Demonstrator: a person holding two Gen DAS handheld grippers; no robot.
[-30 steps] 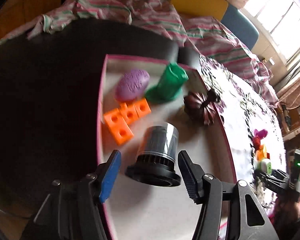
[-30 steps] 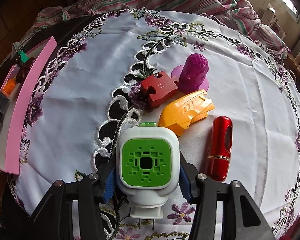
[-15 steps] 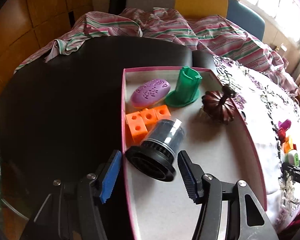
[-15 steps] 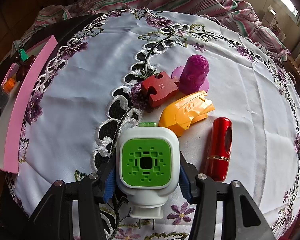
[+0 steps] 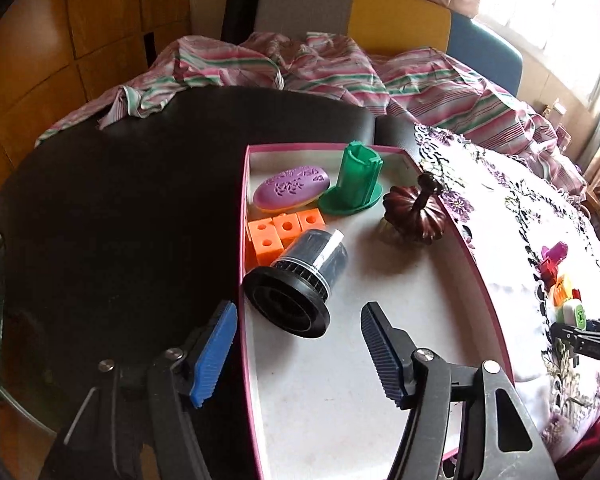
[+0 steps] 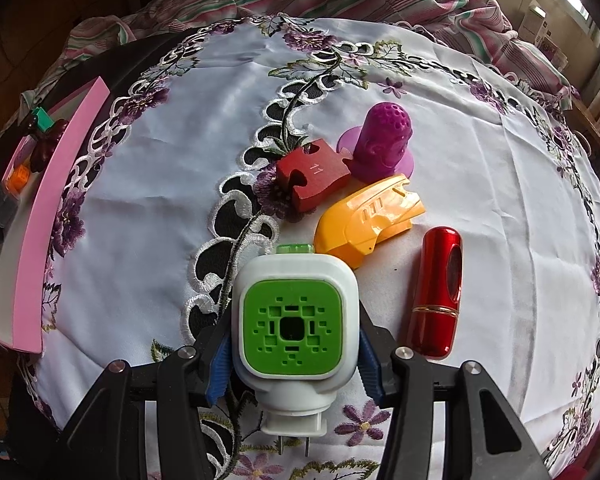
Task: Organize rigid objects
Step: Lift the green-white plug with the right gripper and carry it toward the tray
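The right tool (image 6: 294, 354) is clenched on the white-and-green plug-in device (image 6: 294, 322) at the near edge of the cloth-covered surface (image 6: 140, 220); beyond lie a red tube (image 6: 436, 292), yellow shell (image 6: 368, 220), red puzzle piece (image 6: 312, 174) and purple figure (image 6: 384, 144). The left tool (image 5: 296, 354), its jaws just widened, stands released behind the tipped black canister (image 5: 300, 280) in the pink tray (image 5: 242, 280); farther in sit orange blocks (image 5: 278, 232), a purple oval (image 5: 292, 190) and a green cup (image 5: 354, 184).

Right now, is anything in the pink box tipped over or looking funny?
Yes. The black cylinder with a clear sleeve is tipped, leaning on the orange blocks at the pink box's left wall, wide base facing the open left gripper. The green holder nearby stands upright. The dark pumpkin ornament looks slightly tilted.
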